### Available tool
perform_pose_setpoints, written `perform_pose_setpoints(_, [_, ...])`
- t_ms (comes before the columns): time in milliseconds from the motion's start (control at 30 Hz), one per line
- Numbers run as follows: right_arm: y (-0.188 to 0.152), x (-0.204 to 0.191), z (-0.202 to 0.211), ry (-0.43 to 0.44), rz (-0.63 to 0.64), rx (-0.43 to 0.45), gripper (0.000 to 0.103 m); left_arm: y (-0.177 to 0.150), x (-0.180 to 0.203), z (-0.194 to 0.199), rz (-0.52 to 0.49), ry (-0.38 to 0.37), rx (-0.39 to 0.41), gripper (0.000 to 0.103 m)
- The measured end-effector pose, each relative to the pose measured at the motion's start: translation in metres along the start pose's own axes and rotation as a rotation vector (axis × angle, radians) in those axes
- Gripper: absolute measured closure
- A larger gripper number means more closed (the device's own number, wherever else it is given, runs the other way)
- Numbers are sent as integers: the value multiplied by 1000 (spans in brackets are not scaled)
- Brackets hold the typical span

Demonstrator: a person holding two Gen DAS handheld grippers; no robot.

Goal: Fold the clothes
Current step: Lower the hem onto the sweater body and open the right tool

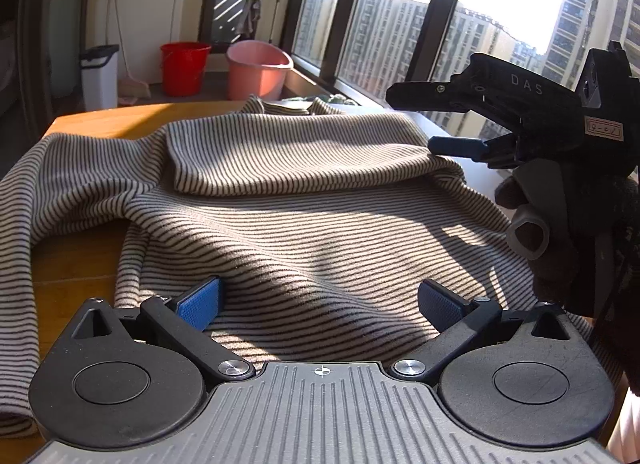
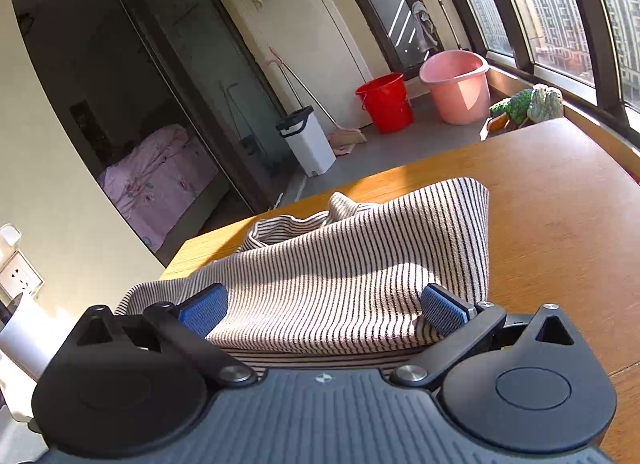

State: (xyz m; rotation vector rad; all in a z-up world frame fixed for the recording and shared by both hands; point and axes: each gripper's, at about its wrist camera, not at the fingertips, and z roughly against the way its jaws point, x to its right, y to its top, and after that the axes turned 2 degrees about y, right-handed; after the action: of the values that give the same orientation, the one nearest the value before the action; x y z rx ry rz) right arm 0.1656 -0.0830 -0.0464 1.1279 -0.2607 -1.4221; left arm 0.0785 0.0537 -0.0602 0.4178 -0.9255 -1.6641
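A beige sweater with thin dark stripes point(image 1: 304, 192) lies spread on the wooden table point(image 1: 100, 120), one part folded over on top of the rest. My left gripper point(image 1: 320, 304) hovers low over the sweater's near part, open wide, its blue pads point(image 1: 200, 302) clear of the cloth. My right gripper point(image 1: 420, 120), held in a gloved hand, hangs over the sweater's right edge by the window. In the right wrist view it point(image 2: 324, 310) is open, with the folded cloth point(image 2: 360, 248) lying between and below its pads, which do not press on it.
A red bucket point(image 2: 386, 102), a pink bucket point(image 2: 456, 86) and a white bin point(image 2: 308, 142) stand on the floor beyond the table. Tall windows point(image 1: 400, 24) run along the right. Bare tabletop point(image 2: 560, 204) lies right of the sweater. A wall socket point(image 2: 18, 274) is at the left.
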Motion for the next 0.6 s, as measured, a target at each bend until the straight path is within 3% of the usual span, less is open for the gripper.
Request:
perform_pose_setpoints(167, [-11,-5,9,4,54,46,0,8,-3,4,7,16,-10,0])
perform_pose_setpoints(300, [-12,0,13,31,25,69,0,44,-14,20,18,106,121,2])
perform_pose_setpoints(333, [-12,1,14,39,15,75,0,54,-17,24,20,130,155,5])
perform_pose_setpoints(367, [-13,3,15,47,5,80,0,65,-21,22,18,173,163,14])
perform_pose_setpoints(400, [-13,4,16,54,-4,86,0,74,-27,12,27,202,143,21])
perform_pose_setpoints(467, [-15,5,17,58,-9,96,0,92,-42,-10,50,247,90,25])
perform_pose_setpoints(600, [-15,7,18,62,-12,104,0,112,-62,-60,92,256,-36,28])
